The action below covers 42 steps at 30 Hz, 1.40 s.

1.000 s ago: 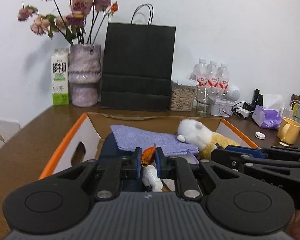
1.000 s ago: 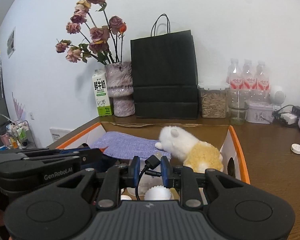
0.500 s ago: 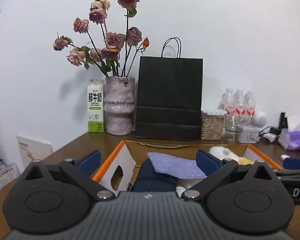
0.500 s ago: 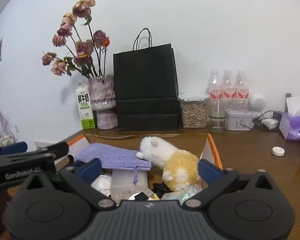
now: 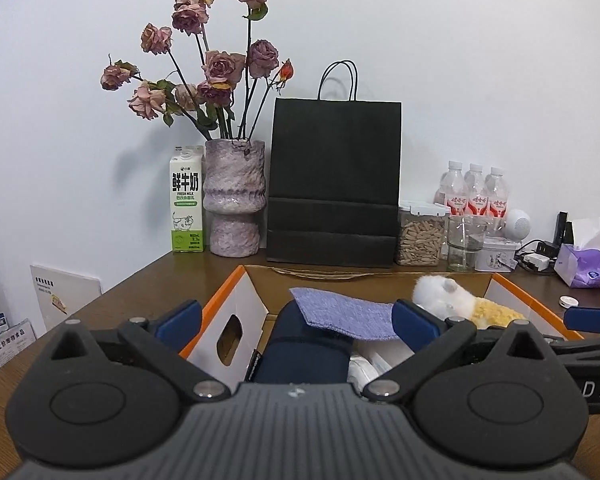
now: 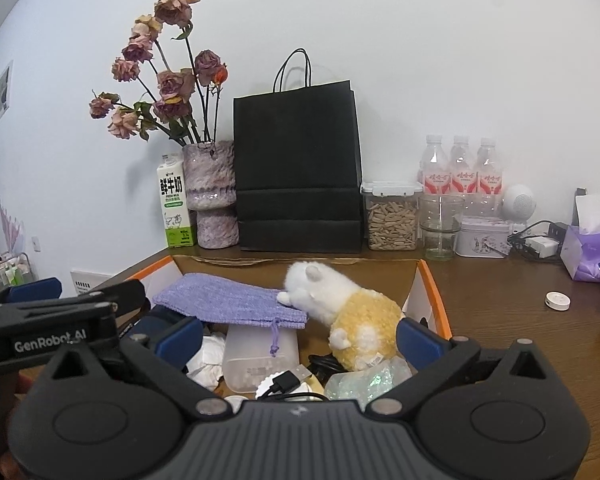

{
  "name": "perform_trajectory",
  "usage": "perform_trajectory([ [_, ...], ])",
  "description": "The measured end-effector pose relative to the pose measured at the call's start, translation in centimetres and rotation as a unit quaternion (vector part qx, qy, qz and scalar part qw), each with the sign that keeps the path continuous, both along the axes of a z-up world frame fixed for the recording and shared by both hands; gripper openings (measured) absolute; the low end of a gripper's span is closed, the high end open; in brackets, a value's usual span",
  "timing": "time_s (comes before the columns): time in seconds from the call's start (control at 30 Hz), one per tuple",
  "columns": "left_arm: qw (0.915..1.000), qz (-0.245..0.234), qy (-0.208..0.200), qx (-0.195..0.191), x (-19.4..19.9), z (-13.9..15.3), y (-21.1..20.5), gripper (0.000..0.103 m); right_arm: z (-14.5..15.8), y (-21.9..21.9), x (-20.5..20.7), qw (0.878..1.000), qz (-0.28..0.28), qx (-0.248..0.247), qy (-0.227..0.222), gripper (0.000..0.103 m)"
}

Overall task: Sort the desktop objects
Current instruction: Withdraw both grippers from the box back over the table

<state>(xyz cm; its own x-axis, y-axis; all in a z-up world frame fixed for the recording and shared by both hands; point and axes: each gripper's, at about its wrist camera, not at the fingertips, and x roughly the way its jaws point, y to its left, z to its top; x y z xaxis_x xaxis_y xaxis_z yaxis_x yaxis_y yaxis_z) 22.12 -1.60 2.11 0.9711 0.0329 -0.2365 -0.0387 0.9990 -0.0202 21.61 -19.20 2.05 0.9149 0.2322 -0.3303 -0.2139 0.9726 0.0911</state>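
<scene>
An open cardboard box with orange edges (image 5: 224,300) (image 6: 431,292) sits on the wooden desk. In it lie a purple knitted pouch (image 5: 343,314) (image 6: 228,300), a white and yellow plush toy (image 5: 451,300) (image 6: 347,308), a dark blue roll (image 5: 303,352), crumpled white paper (image 6: 208,360), a translucent plastic case (image 6: 260,356) and a black USB cable (image 6: 284,380). My left gripper (image 5: 296,320) is open and empty above the box's left part. My right gripper (image 6: 300,336) is open and empty above the box's near side.
Along the wall stand a milk carton (image 5: 186,200), a vase of dried roses (image 5: 234,196), a black paper bag (image 5: 333,180), a seed jar (image 5: 419,234), water bottles (image 5: 475,196) and a glass (image 5: 461,242). A tissue pack (image 6: 591,254) and white cap (image 6: 557,301) lie to the right.
Both grippers opened and let go of what they held, an orange-tipped item on the left and the black cable on the right. Both then pulled back and up from the box.
</scene>
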Motion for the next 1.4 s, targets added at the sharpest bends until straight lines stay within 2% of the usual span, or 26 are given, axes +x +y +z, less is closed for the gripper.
perform_trajectory([
  [0.17, 1.0, -0.005, 0.001, 0.0, -0.9, 0.2, 0.0, 0.103, 0.4, 0.2, -0.9, 1.0, 0.002, -0.006, -0.005, 0.103],
  [0.37, 0.9999, -0.012, 0.006, 0.007, -3.9, 1.1, 0.2, 0.103, 1.0, 0.1, -3.7, 1.0, 0.013, 0.005, 0.008, 0.103],
  [1.07, 0.9987, -0.015, 0.045, 0.017, -18.2, 1.9, 1.9, 0.103, 2.3, 2.0, -19.7, 0.999, 0.018, -0.022, 0.03, 0.103],
  [1.2, 0.998, -0.009, 0.056, 0.027, -20.4, 1.5, 1.6, 0.103, 1.9, 2.0, -22.0, 0.999, 0.018, -0.019, 0.045, 0.103],
  [1.4, 0.9969, -0.011, 0.076, 0.018, -22.1, 0.9, 1.7, 0.103, 1.2, 1.7, -23.9, 0.998, 0.017, -0.013, 0.062, 0.103],
])
